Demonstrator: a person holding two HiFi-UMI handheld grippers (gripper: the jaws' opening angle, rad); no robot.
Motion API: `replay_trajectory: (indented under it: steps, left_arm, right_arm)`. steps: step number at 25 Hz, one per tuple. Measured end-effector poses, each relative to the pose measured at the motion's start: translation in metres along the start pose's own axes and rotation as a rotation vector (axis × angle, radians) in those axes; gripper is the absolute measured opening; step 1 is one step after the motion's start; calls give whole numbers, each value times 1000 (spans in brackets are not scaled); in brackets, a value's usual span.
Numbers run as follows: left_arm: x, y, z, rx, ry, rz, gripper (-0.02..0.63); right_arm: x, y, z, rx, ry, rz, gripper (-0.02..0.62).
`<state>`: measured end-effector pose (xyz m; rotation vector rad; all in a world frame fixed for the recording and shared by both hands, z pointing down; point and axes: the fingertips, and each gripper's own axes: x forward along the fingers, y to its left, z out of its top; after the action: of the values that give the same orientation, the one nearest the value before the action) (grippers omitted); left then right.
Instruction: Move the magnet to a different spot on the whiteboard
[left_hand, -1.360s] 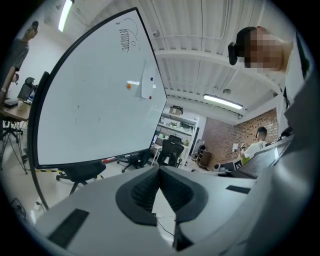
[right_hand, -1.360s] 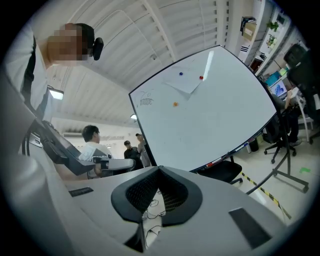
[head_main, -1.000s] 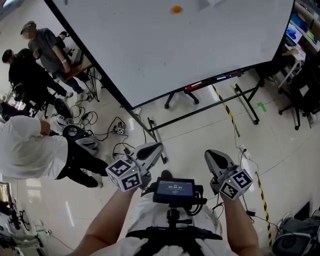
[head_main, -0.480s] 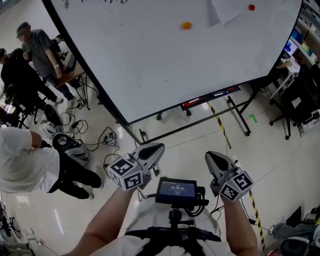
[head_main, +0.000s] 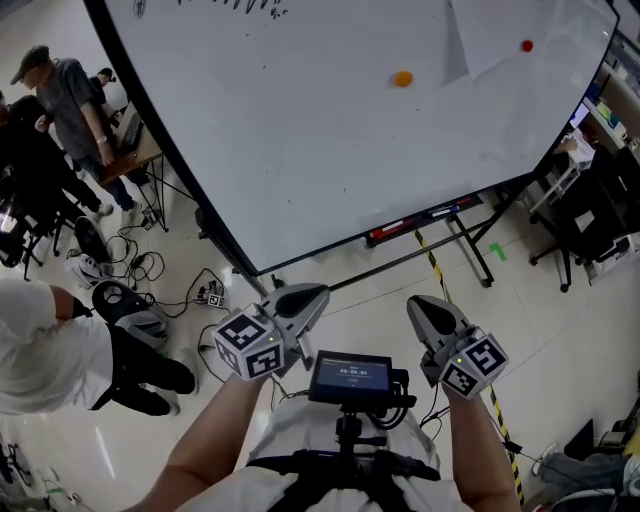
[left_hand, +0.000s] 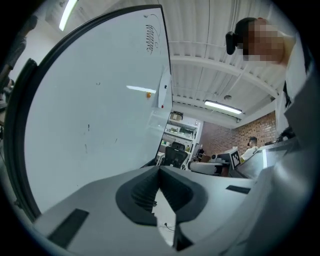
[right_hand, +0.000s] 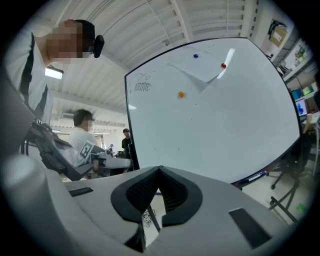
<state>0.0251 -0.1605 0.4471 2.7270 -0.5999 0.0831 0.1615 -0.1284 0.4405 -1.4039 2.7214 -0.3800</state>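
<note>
Small orange magnet (head_main: 402, 78), stuck high up on the whiteboard (head_main: 300, 130), near the middle. Off to its right, a red magnet (head_main: 526, 45) pinning a thin sheet (head_main: 490, 30), maybe paper. Hard to pick the right magnet for sure; most likely the orange one, free and all alone. Not touched by anything yet.

Left gripper (head_main: 315, 295): jaws shut tight together, nothing in them. Right gripper (head_main: 418, 308): the same, pressed shut and empty. Both held low by the belly, pointing at the board, well apart from it.

Step in hand: getting near the board. Nothing picked up yet. Next: go closer, lift one gripper up to the magnet, open the jaws wide, close them on its sides, pull it off, then press it flat on a bare spot. A high reach, so best to stand right at the board first.

Board: big, white, smooth and mostly bare. A few scribbles (head_main: 230, 8) at the top, pens (head_main: 415, 218) in the tray along the bottom edge, black stand underneath. Floor (head_main: 560, 330): pale and shiny, with yellow-and-black tape (head_main: 435, 255) and a tangle of cables (head_main: 200, 285). People (head_main: 60, 90) by a desk on the left.
</note>
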Motion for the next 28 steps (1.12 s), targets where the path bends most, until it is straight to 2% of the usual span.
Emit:
replay_trajectory:
  steps: [3,6,15,19,22,28]
  left_arm:
    - [-2,11,15,52,1,-36,6]
    - [-10,26,32,65,-25,-47,6]
    - [-38,60,54,95,-80,20,6]
    - [-41,61,53,98,-71,36,6]
    - [-45,61,52,139,-56,73,6]
    - [-42,59,64,196,-70,83,6]
  right_arm:
    - [25,1,10,-34,6,5,32]
    - [47,5,24,-47,-11,14,32]
    - [99,42,35,-149,21,99,32]
    - [105,45,36,-141,16,119,32]
    - [106,45,39,-149,28,131,32]
    - [111,36,62,-271,44,155,32]
